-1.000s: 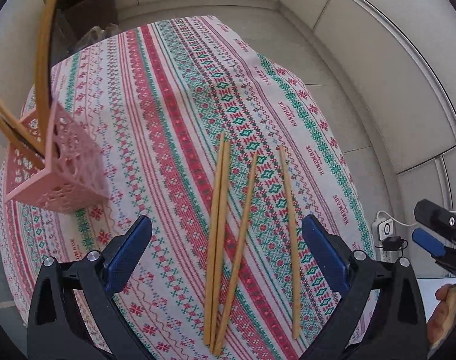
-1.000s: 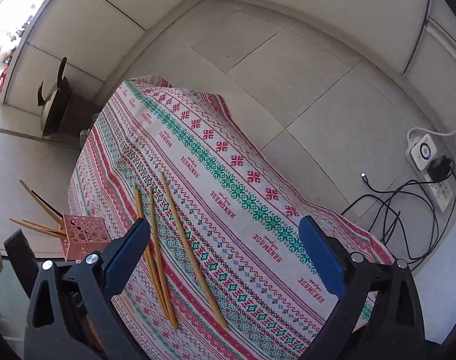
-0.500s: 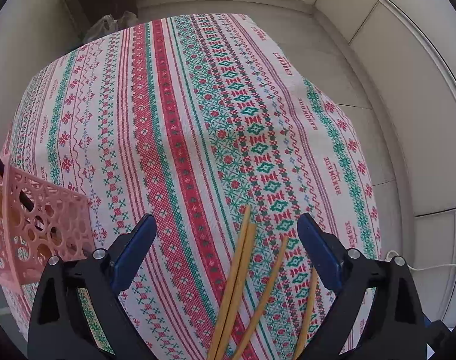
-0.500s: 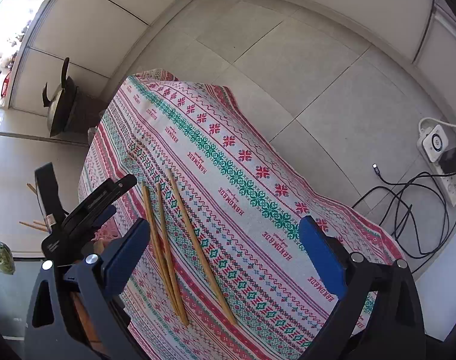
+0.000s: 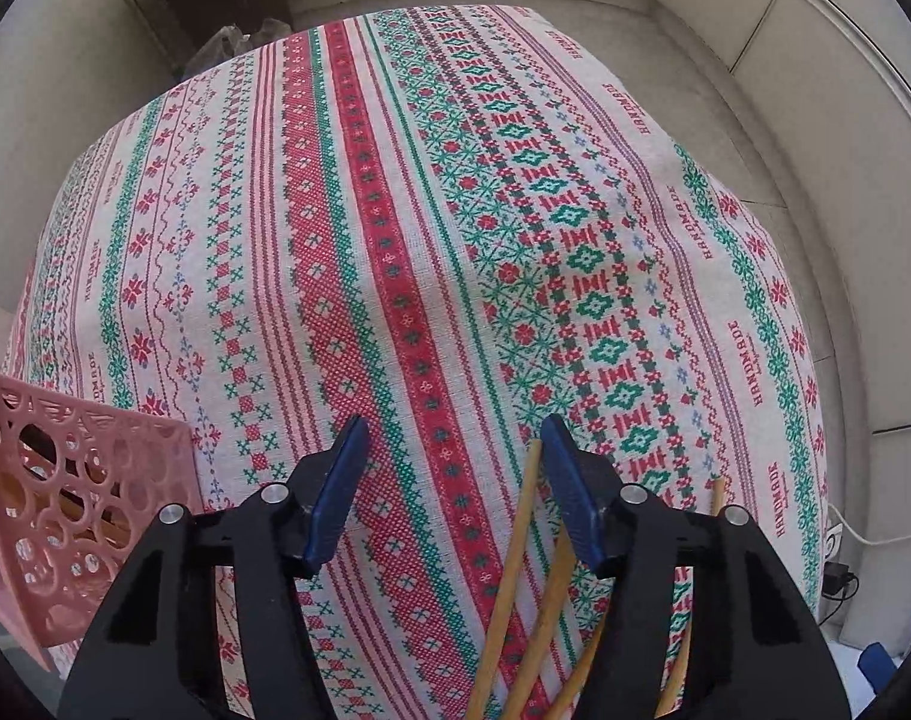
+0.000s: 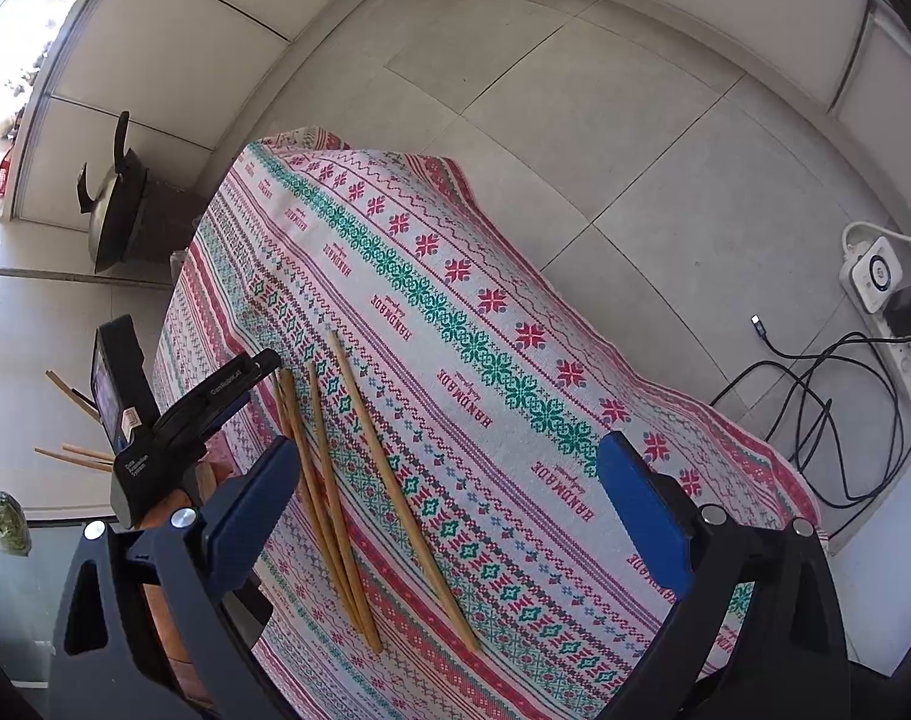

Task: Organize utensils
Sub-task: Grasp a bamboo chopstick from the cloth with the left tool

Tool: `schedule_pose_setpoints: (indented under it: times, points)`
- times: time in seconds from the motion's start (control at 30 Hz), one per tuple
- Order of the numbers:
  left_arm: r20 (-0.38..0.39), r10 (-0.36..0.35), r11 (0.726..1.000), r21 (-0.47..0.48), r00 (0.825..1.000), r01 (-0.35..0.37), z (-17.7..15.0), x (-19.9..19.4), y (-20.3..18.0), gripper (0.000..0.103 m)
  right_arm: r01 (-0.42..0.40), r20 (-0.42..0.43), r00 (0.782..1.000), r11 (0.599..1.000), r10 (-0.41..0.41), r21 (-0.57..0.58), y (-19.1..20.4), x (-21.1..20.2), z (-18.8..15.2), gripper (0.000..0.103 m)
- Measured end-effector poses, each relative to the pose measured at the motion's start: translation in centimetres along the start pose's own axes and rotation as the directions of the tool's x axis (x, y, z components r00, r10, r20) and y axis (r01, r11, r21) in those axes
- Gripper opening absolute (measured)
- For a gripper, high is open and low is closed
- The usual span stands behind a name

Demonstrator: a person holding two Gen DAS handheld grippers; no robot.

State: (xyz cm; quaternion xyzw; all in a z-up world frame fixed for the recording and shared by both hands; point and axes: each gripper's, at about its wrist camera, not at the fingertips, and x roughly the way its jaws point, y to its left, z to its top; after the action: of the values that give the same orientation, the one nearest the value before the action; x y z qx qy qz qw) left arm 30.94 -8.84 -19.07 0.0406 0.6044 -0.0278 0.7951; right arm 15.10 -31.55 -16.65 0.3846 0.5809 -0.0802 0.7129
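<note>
**Some chopsticks binned, four left on the cloth**

The pink perforated basket (image 5: 65, 516) stands at the near left of the cloth-covered surface (image 5: 395, 240), and through its holes a few wooden sticks show inside — in the right wrist view, several stick ends (image 6: 71, 453) poke out past the left claw's body at the left edge. That part of the sorting looks done.

Four loose chopsticks (image 6: 335, 480) lie on the near half of the surface, roughly parallel and running from near to far: three close together, two of them touching along their length, and one (image 6: 404, 498) set a little apart to the right. These are what is left to collect, as far as I can judge.

The left claw (image 5: 449, 480) is low over the far ends of the sticks, its blue pads spread apart with nothing between them. One stick (image 5: 509, 576) rises just inside the right pad, not pinched; the others run under or beside that pad. It seems placed to close on a stick next, though it is off-centre.

The right claw (image 6: 443, 498) hangs higher and well back — wide apart, carrying nothing, looking down across the whole surface.
</note>
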Motion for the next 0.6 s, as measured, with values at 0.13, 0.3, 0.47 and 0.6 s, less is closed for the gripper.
schedule_pose_setpoints:
  times: [0.13, 0.3, 0.47, 0.6]
  points:
    - [0.004, 0.013, 0.999, 0.052, 1.0, -0.014, -1.0, -0.5, 0.2, 0.043, 0.001, 0.006, 1.0, 1.0, -0.001, -0.009, 0.3, -0.1, 0.0, 0.096]
    - [0.001, 0.014, 0.994, 0.111, 1.0, -0.014, -2.0, -1.1, -0.6, 0.014, 0.003, 0.005, 1.0, 1.0, -0.003, -0.013, 0.6, -0.1, -0.1, 0.096]
    - [0.022, -0.007, 0.994, 0.112, 1.0, 0.005, -3.6, -1.9, -0.7, 0.004, 0.015, 0.001, 1.0, 1.0, -0.015, -0.022, 1.0, 0.3, -0.2, 0.096]
    - [0.044, -0.005, 0.993, 0.119, 0.999, 0.0, -5.8, -2.8, -0.1, 0.004, 0.026, 0.008, 1.0, 0.999, -0.026, -0.044, 1.8, 0.9, -0.3, 0.096]
